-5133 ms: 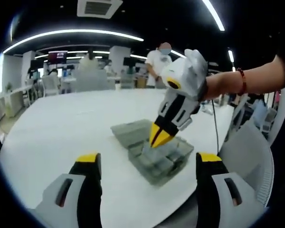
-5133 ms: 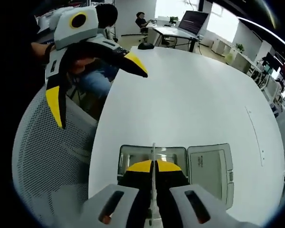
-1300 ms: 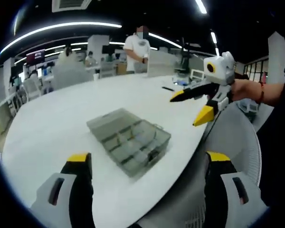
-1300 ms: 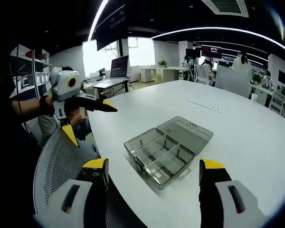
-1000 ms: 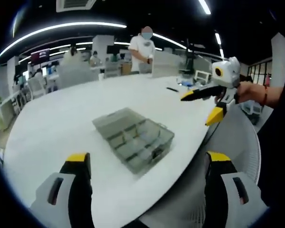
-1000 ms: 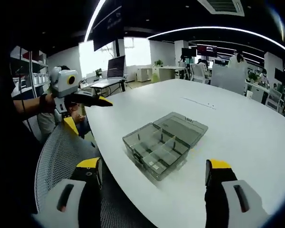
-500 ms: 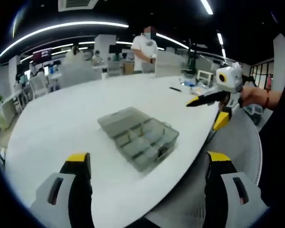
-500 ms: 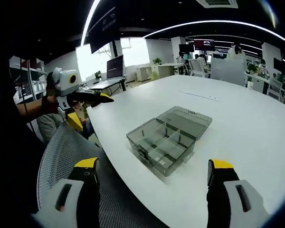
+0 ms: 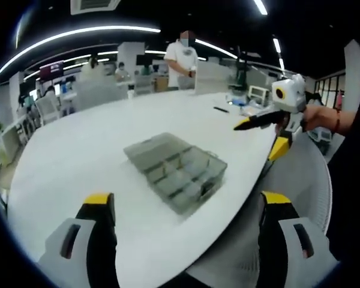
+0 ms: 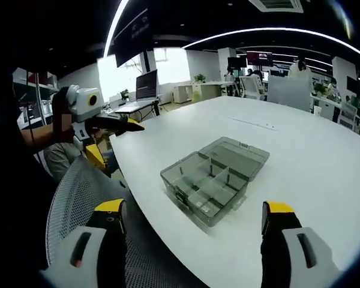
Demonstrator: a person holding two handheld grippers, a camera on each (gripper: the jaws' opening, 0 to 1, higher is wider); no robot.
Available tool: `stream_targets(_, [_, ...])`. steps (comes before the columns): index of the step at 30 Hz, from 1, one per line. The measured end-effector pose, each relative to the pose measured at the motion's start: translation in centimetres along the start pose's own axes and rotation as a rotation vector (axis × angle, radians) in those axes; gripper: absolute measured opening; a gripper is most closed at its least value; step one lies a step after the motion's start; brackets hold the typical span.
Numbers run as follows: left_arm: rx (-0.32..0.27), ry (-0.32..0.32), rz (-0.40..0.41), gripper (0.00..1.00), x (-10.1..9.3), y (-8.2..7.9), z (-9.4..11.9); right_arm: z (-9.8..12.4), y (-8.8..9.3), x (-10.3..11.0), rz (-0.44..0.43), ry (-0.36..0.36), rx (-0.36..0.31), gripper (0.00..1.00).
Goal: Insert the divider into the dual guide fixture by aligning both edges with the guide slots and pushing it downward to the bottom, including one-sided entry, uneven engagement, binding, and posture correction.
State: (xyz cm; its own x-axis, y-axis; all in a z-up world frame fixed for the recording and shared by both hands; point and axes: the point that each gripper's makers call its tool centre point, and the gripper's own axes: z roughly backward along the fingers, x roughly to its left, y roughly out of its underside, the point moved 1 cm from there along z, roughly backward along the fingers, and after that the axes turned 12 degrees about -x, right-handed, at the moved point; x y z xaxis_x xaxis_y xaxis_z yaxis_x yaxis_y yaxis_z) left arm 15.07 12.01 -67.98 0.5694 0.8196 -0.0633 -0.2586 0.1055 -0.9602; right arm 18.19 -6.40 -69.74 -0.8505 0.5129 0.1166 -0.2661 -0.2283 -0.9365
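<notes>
— What do you have in front of you, biggest thing first?

— I see the white table (image 9: 78, 150), broad and round-edged, reaching back into an open office. A grey mesh chair back (image 10: 78, 192) sits at its near edge in my right gripper view, just below the table rim.

— And the fixture?

— The clear grey compartment box (image 10: 205, 183) rests on the table near its edge, lid (image 10: 239, 153) flipped open and lying flat beside the tray. In my left gripper view the same box sits mid-table, between my jaw tips and the far side. Upright dividers (image 10: 211, 177) stand inside it, splitting the tray into cells; I cannot tell which one is the task's piece, or whether every edge is seated to the bottom.

— Your grippers?

— My left gripper (image 9: 183, 201) is held above the table edge, its yellow-tipped fingers (image 9: 99, 201) spread wide with nothing between them. My right gripper (image 10: 192, 210) is the same: jaws far apart, empty, well clear of the box. Each one shows in the other's camera, held off to the side over the chair, jaws parted.

— Anyone else around?

— A person in a white shirt (image 9: 183, 57) stands at the table's far side.
</notes>
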Motion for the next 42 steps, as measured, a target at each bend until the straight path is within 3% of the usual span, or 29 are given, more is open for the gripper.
stream_targets(22, [-0.012,0.013,0.012,0.98,-0.7,-0.4,-0.5,0.0,0.0,0.0,0.017,-0.006,0.023,0.92])
stream_targets(42, [0.001,0.016,0.024,0.98,-0.4,0.3,-1.2,0.3,1.4,-0.9,0.028,0.011,0.072,0.89])
